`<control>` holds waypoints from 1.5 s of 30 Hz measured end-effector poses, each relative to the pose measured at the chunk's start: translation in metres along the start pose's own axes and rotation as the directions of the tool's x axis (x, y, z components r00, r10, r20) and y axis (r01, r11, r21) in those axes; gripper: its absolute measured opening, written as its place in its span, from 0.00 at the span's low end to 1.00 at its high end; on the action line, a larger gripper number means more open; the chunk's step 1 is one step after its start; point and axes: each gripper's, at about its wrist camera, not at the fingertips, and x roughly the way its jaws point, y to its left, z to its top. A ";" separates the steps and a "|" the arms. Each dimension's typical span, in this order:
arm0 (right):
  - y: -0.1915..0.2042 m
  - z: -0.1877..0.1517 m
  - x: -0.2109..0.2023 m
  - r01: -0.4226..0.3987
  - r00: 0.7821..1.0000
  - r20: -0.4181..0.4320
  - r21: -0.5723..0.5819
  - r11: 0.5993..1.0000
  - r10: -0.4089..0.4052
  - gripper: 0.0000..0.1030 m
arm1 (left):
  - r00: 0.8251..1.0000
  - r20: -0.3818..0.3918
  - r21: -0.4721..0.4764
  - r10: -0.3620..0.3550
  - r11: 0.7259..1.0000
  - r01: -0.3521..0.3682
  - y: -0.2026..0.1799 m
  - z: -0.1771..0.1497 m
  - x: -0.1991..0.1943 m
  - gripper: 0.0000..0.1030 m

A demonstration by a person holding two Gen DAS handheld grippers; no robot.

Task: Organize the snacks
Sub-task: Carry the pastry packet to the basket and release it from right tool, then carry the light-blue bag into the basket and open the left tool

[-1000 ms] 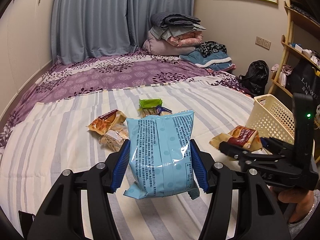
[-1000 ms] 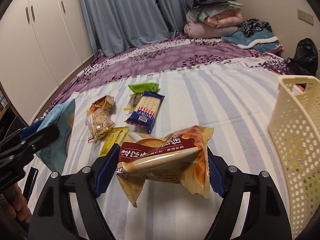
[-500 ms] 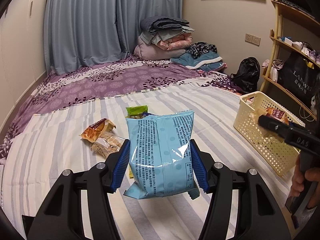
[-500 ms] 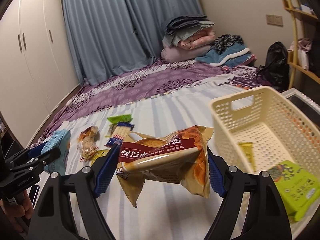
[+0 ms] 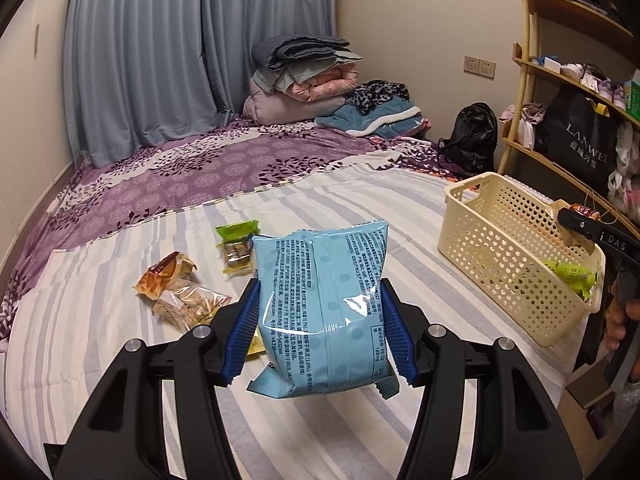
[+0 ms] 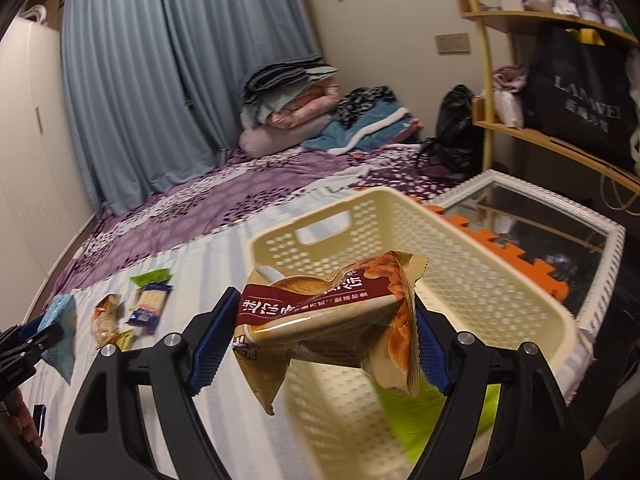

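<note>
Holding brown packet (image 6: 332, 316), clamped in right tool (image 6: 316, 344), above basket (image 6: 472, 276); left tool (image 5: 320, 332) clamped on blue bag (image 5: 324, 312) over bed (image 5: 120, 360).

Left gripper (image 5: 320, 330) tilts downward, its blue pads (image 5: 244, 330) clamped on a pale blue packet (image 5: 322, 308). Right gripper (image 6: 316, 340) also tilts downward, pads squeezing a brown snack bag (image 6: 332, 316)
</note>
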 end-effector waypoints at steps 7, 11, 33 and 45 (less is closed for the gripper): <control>-0.039 0.001 0.008 0.025 1.000 -0.020 0.075 0.997 -0.023 0.87 | 1.000 -0.006 0.040 -0.029 0.999 0.029 -0.025 0.006 0.007 0.58; -0.048 0.000 0.006 0.037 0.999 -0.003 0.090 0.995 -0.037 0.87 | 0.999 -0.010 0.062 -0.046 0.997 0.046 -0.039 0.011 0.011 0.58; -0.073 -0.020 -0.008 0.041 0.999 0.023 0.118 0.992 -0.044 0.87 | 0.969 -0.035 0.205 -0.245 0.947 0.247 -0.155 0.051 0.042 0.58; -0.087 -0.024 -0.014 0.039 0.998 0.038 0.136 0.990 -0.044 0.87 | 0.937 -0.060 0.278 -0.343 0.896 0.346 -0.233 0.072 0.073 0.58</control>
